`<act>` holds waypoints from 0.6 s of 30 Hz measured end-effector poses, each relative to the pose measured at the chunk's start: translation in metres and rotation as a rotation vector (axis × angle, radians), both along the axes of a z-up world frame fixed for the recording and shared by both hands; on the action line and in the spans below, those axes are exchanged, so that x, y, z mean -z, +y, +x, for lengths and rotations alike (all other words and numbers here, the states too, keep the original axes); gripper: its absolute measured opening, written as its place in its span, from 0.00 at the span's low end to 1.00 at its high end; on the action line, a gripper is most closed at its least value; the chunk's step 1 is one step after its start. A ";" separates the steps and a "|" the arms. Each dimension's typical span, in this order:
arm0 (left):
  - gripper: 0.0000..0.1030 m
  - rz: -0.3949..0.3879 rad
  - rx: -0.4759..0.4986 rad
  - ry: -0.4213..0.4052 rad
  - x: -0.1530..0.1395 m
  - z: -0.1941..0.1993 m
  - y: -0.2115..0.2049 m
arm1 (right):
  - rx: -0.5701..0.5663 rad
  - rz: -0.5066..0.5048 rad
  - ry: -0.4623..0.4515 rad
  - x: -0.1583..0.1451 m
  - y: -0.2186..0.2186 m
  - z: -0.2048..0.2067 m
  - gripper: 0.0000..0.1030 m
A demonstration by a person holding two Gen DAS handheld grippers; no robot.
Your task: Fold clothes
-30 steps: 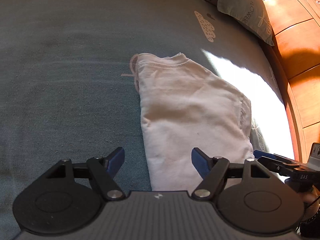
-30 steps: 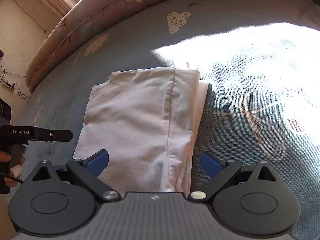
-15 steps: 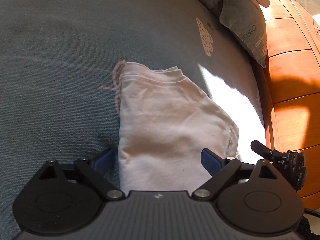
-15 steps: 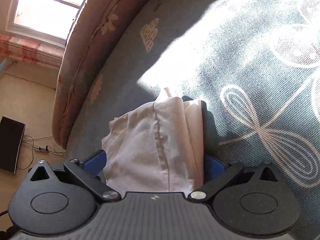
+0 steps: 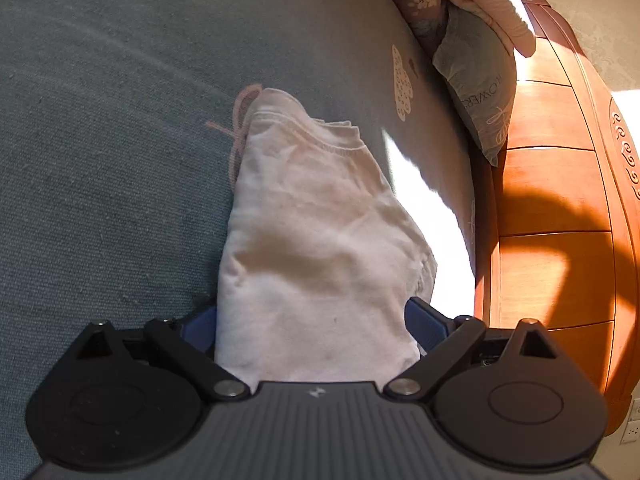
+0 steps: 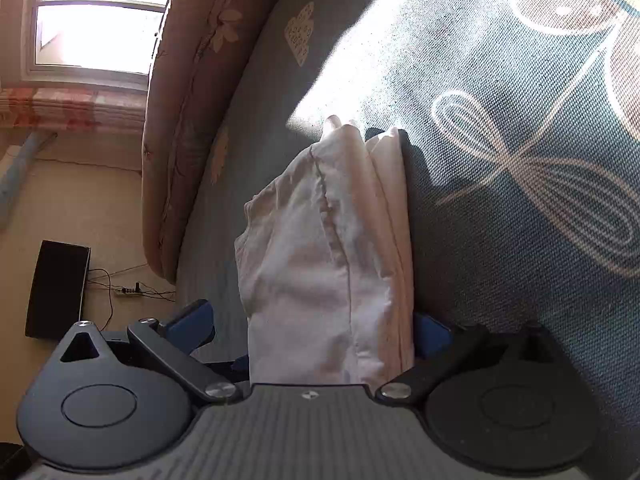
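A folded pale pink garment (image 5: pixel 316 240) lies on the blue-grey bedsheet (image 5: pixel 100 168), collar end away from me. My left gripper (image 5: pixel 312 324) straddles its near end. Its jaws are opening wide, with the cloth between them. The left fingertip (image 5: pixel 200 326) is half hidden at the cloth's edge, and the right one sits just off the other edge. In the right wrist view the garment (image 6: pixel 320 272) shows its stacked folded edges. My right gripper (image 6: pixel 312 328) is open around that end: the right finger touches the folds, the left stands apart.
A grey-green pillow (image 5: pixel 476 80) leans on the wooden headboard (image 5: pixel 560 208) at the right. A rolled floral quilt (image 6: pixel 188 80) runs along the bed's far side. Beyond it are a window (image 6: pixel 100 16), a black box (image 6: pixel 56 288) and a power strip (image 6: pixel 128 291) on the floor.
Both grippers have sunk towards the bed and rolled, closing in on the garment until it sits between their fingers. The left jaws have widened. Neither view shows the other gripper any more.
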State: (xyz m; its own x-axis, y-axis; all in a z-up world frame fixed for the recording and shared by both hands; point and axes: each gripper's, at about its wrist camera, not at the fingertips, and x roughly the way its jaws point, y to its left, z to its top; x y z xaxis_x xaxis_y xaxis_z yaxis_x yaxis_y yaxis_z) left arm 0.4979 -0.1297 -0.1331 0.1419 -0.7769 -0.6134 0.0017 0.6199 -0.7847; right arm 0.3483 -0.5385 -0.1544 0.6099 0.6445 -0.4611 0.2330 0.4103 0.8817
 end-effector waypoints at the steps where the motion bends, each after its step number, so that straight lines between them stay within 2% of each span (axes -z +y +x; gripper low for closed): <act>1: 0.98 -0.018 -0.007 -0.005 0.000 0.006 -0.004 | 0.003 -0.009 -0.008 -0.001 0.001 0.007 1.00; 5: 0.98 -0.018 -0.002 0.010 -0.003 0.003 -0.006 | 0.010 -0.037 -0.012 -0.005 0.008 0.028 1.00; 7: 0.98 -0.030 0.006 0.052 0.001 -0.012 0.000 | 0.001 -0.011 0.006 -0.004 0.011 0.022 1.00; 10: 0.97 -0.033 -0.002 0.034 0.002 -0.022 0.005 | -0.004 0.049 0.019 0.000 0.015 0.003 1.00; 13: 0.98 -0.009 -0.022 0.017 -0.001 -0.011 -0.004 | -0.016 0.031 -0.014 0.000 0.018 0.001 1.00; 16: 0.98 0.022 -0.024 0.016 -0.007 -0.007 -0.012 | -0.014 0.019 0.003 -0.002 0.020 0.016 1.00; 18: 0.98 0.014 -0.015 0.014 -0.013 -0.011 -0.013 | -0.020 -0.003 0.022 -0.007 0.024 0.020 1.00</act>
State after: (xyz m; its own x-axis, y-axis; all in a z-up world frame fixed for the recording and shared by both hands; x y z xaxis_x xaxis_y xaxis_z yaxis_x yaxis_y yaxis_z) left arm 0.4871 -0.1426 -0.1199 0.1446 -0.7661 -0.6263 -0.0184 0.6308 -0.7758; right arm 0.3686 -0.5146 -0.1478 0.5861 0.6555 -0.4763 0.2442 0.4176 0.8752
